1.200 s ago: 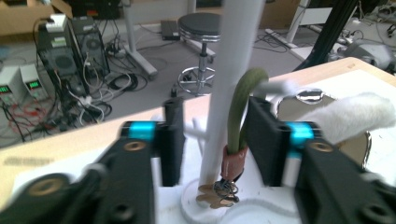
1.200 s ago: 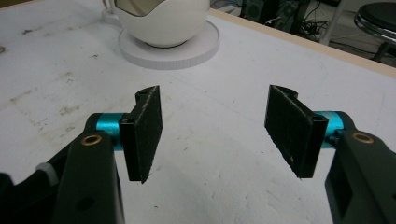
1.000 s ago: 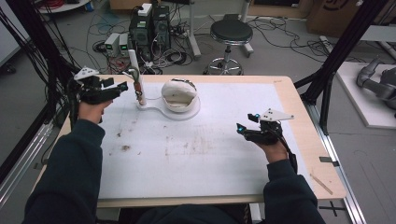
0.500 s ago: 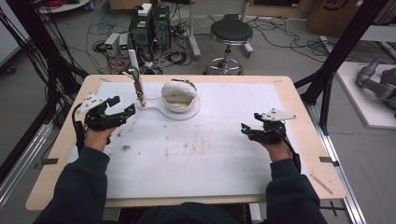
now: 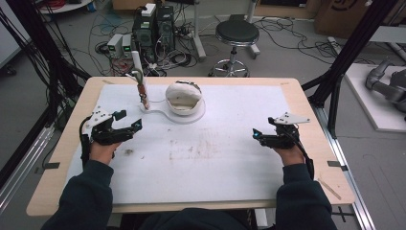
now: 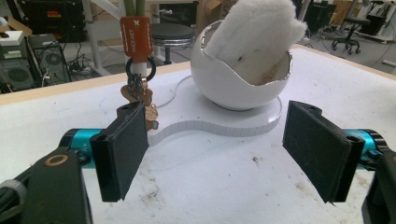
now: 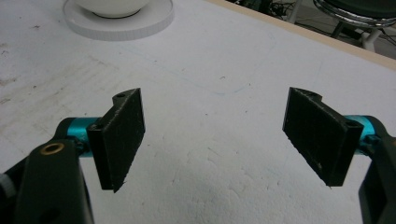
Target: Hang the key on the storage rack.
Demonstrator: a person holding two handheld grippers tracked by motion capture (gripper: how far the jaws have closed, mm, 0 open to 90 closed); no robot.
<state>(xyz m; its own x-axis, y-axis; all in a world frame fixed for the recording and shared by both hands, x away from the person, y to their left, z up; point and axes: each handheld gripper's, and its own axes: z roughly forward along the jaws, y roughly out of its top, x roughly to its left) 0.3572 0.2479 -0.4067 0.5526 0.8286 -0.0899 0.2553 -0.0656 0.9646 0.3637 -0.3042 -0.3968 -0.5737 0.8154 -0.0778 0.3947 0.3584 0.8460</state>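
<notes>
Landmark: egg-shaped bowl (image 5: 184,98). Bowl sits on flat stand (image 5: 187,115), far-centre of table (image 5: 306,143). Fluffy pad (image 6: 254,39) inside bowl. Upright post with hanging trinkets (image 5: 141,91) just left of bowl, on stand's tail. Left gripper (image 5: 130,125) left of bowl, nearer person. Right gripper (image 5: 255,135) well right of bowl, nearer person. Stool (image 5: 236,36) on floor behind bowl.

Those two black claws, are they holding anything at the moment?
No. The left gripper and right gripper both stand open with only bare table between their jaws; the white bowl sits untouched.
</notes>
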